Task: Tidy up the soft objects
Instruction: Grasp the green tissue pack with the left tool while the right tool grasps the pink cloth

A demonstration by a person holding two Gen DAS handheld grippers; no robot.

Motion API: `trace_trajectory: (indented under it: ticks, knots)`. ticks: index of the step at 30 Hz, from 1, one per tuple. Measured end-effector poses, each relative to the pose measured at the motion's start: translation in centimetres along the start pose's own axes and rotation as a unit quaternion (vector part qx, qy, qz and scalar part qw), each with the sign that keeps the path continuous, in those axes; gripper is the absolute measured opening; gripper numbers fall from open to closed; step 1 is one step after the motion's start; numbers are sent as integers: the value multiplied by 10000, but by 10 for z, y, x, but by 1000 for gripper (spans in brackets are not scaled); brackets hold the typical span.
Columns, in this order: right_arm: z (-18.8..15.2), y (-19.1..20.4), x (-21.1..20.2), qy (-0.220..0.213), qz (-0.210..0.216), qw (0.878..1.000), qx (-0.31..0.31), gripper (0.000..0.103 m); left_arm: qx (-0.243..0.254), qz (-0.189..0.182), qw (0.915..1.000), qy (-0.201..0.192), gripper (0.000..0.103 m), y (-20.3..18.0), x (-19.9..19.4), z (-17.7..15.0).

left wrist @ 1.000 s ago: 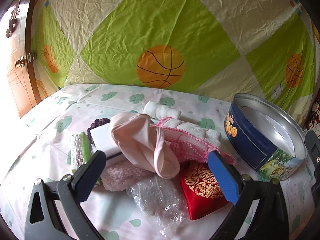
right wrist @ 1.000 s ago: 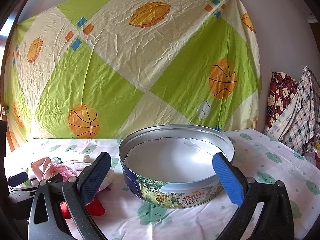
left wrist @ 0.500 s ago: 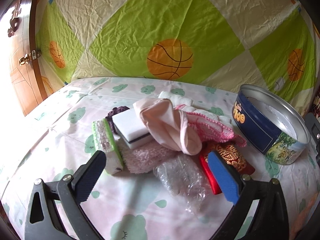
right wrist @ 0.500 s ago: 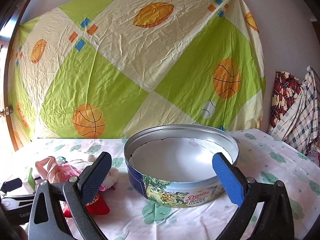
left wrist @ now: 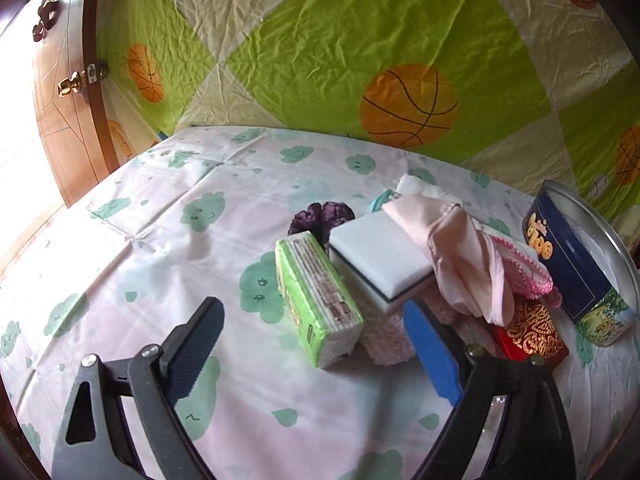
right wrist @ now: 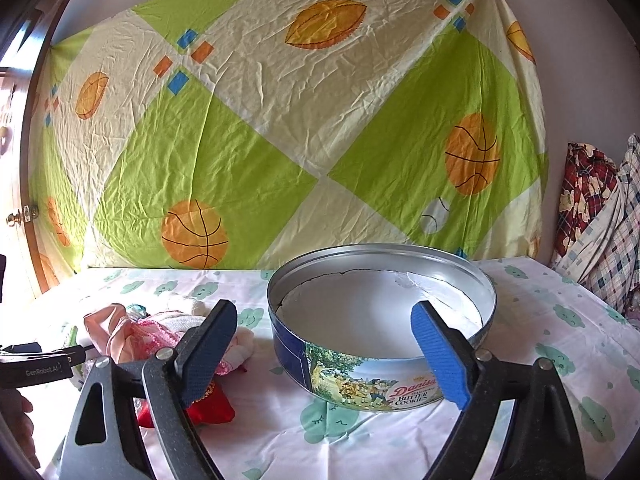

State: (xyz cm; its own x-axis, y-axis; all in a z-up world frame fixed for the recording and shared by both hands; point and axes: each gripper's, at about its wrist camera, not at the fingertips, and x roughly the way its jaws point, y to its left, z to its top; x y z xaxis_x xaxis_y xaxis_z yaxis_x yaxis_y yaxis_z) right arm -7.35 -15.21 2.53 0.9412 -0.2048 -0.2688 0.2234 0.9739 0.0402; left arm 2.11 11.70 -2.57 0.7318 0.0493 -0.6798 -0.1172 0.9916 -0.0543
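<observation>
Bedsheet (left wrist: 152,264) with green clouds spreads wide, sports-print cloth (right wrist: 248,152) hanging behind – the round cookie tin (right wrist: 360,380) sits bare inside, right of the pile. Pink cloth (left wrist: 468,264) drapes over a white sponge (left wrist: 380,256); a green tissue pack (left wrist: 320,304) leans beside it, red pouch (left wrist: 532,336) at the edge. Left gripper (left wrist: 312,344) gapes wide, holding nothing – right gripper (right wrist: 324,344) likewise spread before the tin
</observation>
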Motion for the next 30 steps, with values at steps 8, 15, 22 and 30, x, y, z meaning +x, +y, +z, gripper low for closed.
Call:
trace_trajectory:
  ticks: [8,15,22,30]
  knots:
    - [-1,3,3,96,138,9999,-25,91,-485,-412,9968,478,72,30,16,0]
    - [-1,6,3,103,171,9998,-84,91,-571,-468,9963,439,72,43,6,8]
    - [0,7,4,141,196,9997,-84,91,-266,45,9974,666,72,44,25,13]
    - [0,12,6,223,387,9988,-192,91,49,3,9960,893,63,31,39,3]
